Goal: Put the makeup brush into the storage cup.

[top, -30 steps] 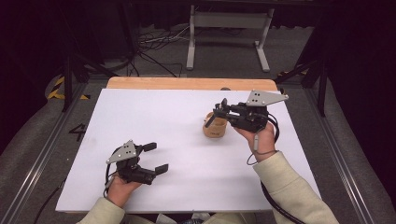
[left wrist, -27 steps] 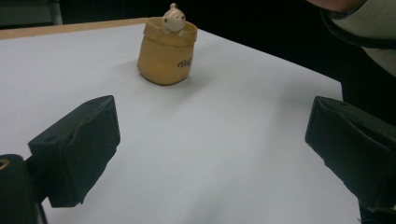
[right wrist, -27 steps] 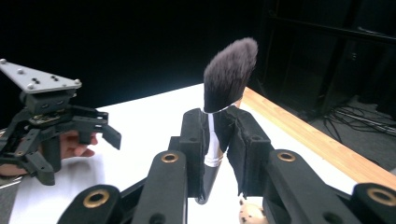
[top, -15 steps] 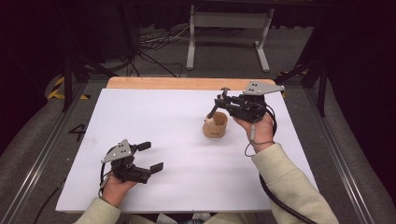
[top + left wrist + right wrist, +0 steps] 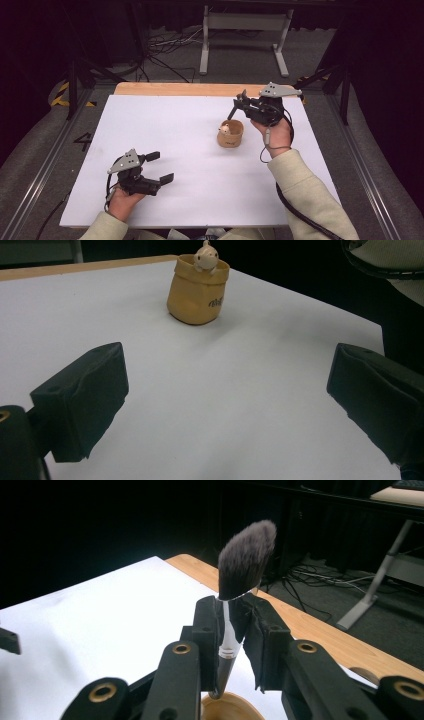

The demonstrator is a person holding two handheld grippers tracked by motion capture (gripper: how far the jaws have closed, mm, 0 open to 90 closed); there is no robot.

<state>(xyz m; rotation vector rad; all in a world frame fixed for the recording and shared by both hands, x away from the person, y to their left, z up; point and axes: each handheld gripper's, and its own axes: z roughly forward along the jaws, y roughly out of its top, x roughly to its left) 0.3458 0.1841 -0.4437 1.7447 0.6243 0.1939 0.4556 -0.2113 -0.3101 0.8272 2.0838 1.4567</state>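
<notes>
Free room and obstacles, taking the tan pot [image 5: 230, 134] as landmark. The white tabletop [image 5: 165, 130] lies bare left of and in front of the pot, up to the left gripper [image 5: 161, 167]. Just above the pot's far right rim, the right gripper [image 5: 239, 102] and its clamped brush [image 5: 235, 600] bar the way.

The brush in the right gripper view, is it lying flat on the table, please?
No, the brush stands upright, clamped in the right tool above the tan pot.

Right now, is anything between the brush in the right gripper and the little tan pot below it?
Nothing visible. The brush is clamped upright in the right gripper, handle tip just above the open tan pot.
</notes>
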